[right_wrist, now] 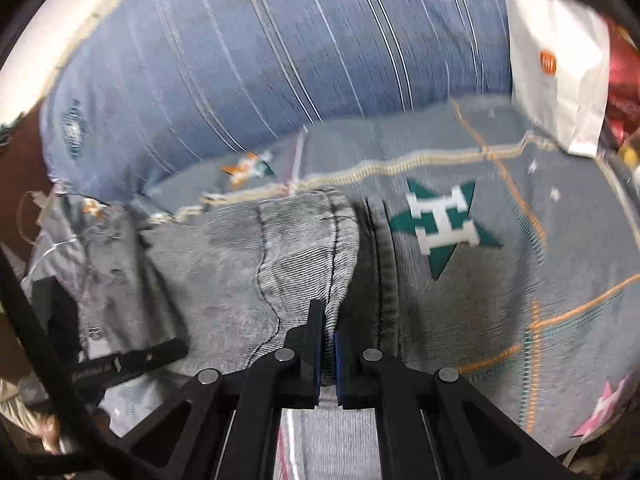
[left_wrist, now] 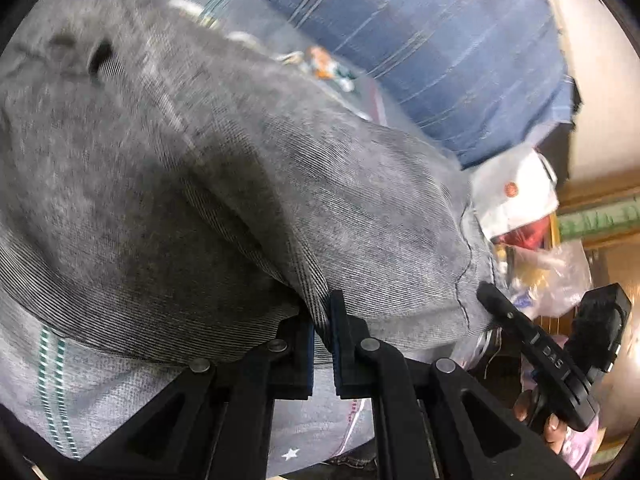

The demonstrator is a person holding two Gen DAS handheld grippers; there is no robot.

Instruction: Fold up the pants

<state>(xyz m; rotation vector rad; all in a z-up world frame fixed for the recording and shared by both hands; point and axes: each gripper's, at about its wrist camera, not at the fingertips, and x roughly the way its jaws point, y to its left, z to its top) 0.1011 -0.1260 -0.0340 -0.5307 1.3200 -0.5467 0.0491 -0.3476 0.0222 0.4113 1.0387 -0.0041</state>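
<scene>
Grey denim pants (left_wrist: 168, 184) fill most of the left wrist view, bunched and lifted. My left gripper (left_wrist: 323, 320) is shut on a fold of the denim. The right gripper (left_wrist: 532, 344) shows at the right of that view, at the pants' hem edge. In the right wrist view the pants (right_wrist: 240, 264) lie on a grey patterned bedspread (right_wrist: 480, 304), and my right gripper (right_wrist: 328, 344) is shut on a fold near a dark seam. The left gripper (right_wrist: 132, 360) shows at the left.
A blue striped pillow (right_wrist: 280, 52) lies behind the pants. A white paper bag (right_wrist: 560, 76) with an orange logo and a red item stand at the far right. A clear plastic bag (left_wrist: 548, 276) and wooden furniture (left_wrist: 600, 200) are beside the bed.
</scene>
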